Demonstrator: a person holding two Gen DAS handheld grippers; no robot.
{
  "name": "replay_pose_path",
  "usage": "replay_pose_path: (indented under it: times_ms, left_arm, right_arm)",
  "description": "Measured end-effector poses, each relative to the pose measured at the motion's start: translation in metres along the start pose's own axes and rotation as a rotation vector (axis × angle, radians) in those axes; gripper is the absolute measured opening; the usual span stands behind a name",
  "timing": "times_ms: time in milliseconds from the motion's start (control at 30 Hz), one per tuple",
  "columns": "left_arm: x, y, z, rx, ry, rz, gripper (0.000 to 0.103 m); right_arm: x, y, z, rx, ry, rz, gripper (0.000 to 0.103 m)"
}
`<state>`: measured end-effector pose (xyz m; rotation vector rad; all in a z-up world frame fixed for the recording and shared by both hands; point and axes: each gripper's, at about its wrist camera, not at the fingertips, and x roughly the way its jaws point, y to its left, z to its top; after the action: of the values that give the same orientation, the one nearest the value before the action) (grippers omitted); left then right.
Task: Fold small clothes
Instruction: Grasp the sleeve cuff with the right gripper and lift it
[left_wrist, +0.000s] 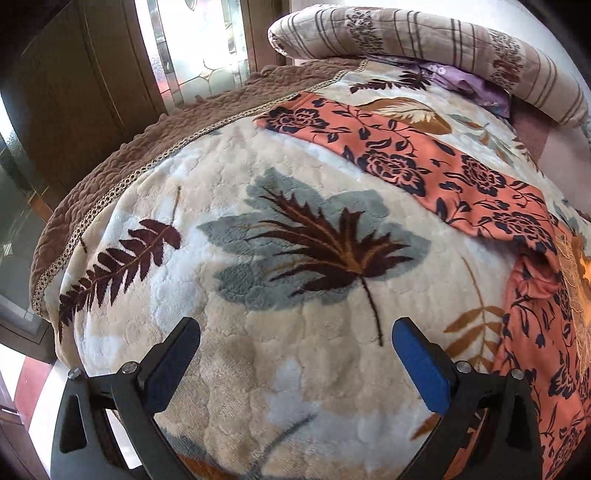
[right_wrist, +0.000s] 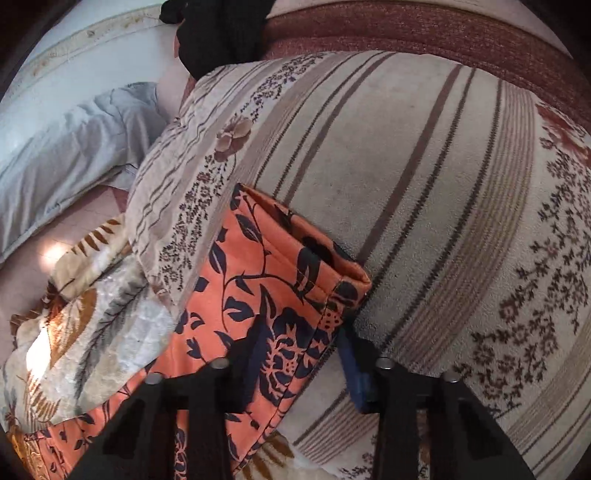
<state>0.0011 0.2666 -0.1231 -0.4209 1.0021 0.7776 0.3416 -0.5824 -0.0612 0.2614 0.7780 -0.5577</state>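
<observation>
Orange floral garment (left_wrist: 424, 158) spread across leaf-print blanket (left_wrist: 295, 332) on bed, toward far right. Right hand-held gripper (right_wrist: 295, 354) clamped on its hemmed end, lifted before striped quilt (right_wrist: 424, 184). Left hand-held gripper (left_wrist: 295, 354) open, empty, over blanket. Best carried across with hem taut, edges matched, then laid flat.

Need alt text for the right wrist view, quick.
The right claw is shut on the hemmed end of an orange flowered garment, held up in front of a striped quilt. A leaf-print blanket lies lower left, a pale pillow behind it.
</observation>
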Motion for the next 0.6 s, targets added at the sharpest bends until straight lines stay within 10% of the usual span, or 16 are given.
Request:
replay_pose_path:
  times_ms: [133, 333, 600]
  left_arm:
    - [-0.002, 0.007, -0.002, -0.01, -0.014, -0.021, 0.103]
    - [-0.013, 0.01, -0.004, -0.035, -0.041, -0.103, 0.103]
    - [-0.047, 0.025, -0.006, -0.042, -0.108, -0.191, 0.103]
  right_arm:
    - [-0.025, 0.019, 0.011, -0.054, -0.045, 0.083, 0.007]
    - [-0.156, 0.1, 0.001, -0.14, -0.18, 0.461, 0.006]
    - [-0.309, 0.244, -0.127, -0.132, -0.052, 1.066, 0.008]
